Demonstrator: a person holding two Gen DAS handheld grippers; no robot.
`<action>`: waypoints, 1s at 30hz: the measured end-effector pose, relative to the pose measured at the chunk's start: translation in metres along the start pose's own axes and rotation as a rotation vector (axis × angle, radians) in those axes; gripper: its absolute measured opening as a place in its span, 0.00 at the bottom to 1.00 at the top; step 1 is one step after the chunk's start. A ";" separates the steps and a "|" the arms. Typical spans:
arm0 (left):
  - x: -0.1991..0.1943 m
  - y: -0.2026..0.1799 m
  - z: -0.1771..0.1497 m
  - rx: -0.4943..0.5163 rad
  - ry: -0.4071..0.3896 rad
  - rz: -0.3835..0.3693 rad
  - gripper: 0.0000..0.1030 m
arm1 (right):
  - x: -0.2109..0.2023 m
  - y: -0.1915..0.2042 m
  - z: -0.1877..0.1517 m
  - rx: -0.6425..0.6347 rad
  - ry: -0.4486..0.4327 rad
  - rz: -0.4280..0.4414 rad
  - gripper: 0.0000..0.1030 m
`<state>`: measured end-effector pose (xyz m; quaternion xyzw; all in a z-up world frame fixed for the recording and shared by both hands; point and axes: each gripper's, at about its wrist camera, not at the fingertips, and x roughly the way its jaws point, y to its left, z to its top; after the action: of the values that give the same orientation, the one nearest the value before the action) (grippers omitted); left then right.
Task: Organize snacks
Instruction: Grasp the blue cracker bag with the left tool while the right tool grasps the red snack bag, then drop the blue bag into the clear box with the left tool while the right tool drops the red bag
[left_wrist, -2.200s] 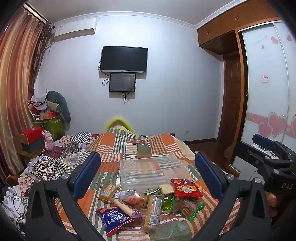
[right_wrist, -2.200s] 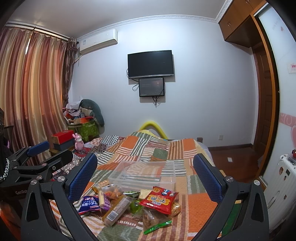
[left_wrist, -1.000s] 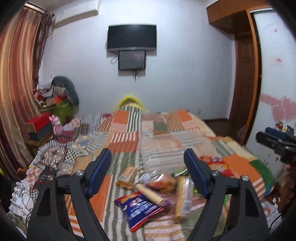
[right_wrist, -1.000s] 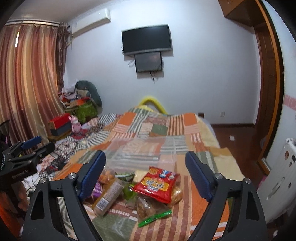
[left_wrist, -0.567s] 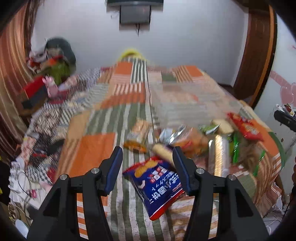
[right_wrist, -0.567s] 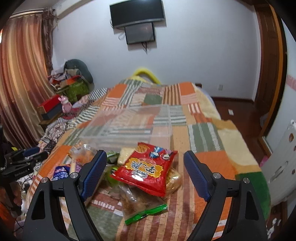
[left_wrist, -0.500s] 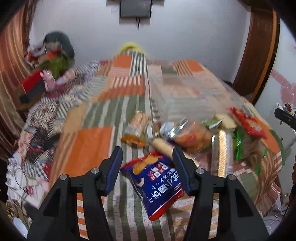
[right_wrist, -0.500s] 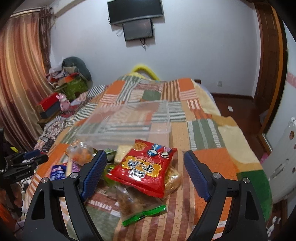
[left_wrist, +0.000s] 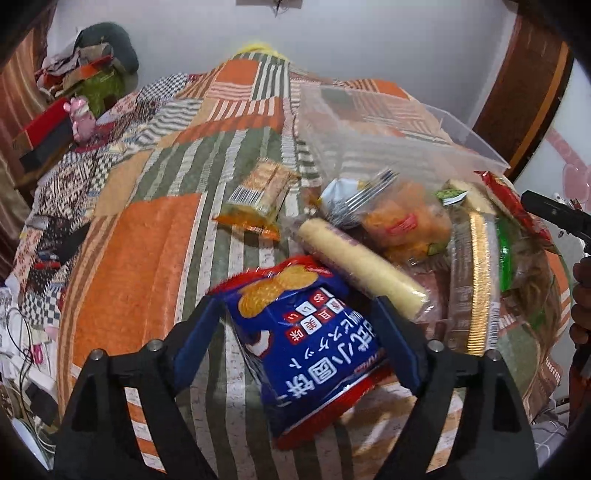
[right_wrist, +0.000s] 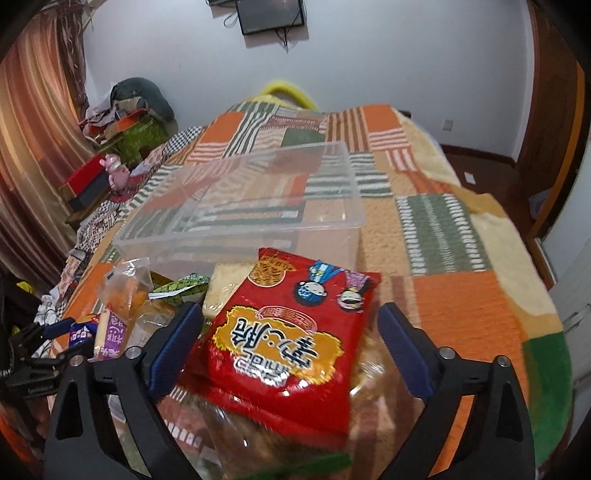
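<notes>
A pile of snacks lies on a patchwork bedspread in front of a clear plastic bin, which holds nothing. My left gripper points down at a blue snack bag. Its jaws are opening, with the bag lying between the blue pads and no firm pinch showing. My right gripper hovers low over a red noodle pack on top of the pile. Its jaws are opening too, and the pack sits between the pads, apart from them.
Around the blue bag lie a pale cream roll, an orange biscuit pack, a clear bag of orange snacks and a long gold-striped pack. The bed's right edge drops to the wooden floor. Clutter and curtains stand at the left.
Both grippers sank and tilted down toward the pile. The left one narrowed, then widened around the blue bag. The right one widened over the red pack.
</notes>
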<state>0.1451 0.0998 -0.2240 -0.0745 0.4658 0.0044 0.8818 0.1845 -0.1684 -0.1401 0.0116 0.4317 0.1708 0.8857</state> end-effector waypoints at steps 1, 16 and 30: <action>0.003 0.002 0.000 -0.009 0.009 0.001 0.84 | 0.003 0.000 0.000 0.001 0.009 -0.001 0.94; 0.022 0.001 -0.006 0.022 0.044 0.079 0.67 | 0.015 -0.008 -0.002 0.001 0.059 0.022 0.73; -0.020 0.020 0.012 -0.026 -0.053 0.115 0.59 | -0.021 -0.017 0.008 0.003 -0.040 0.020 0.64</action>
<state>0.1421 0.1228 -0.2030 -0.0586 0.4456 0.0632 0.8911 0.1838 -0.1898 -0.1221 0.0205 0.4141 0.1786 0.8923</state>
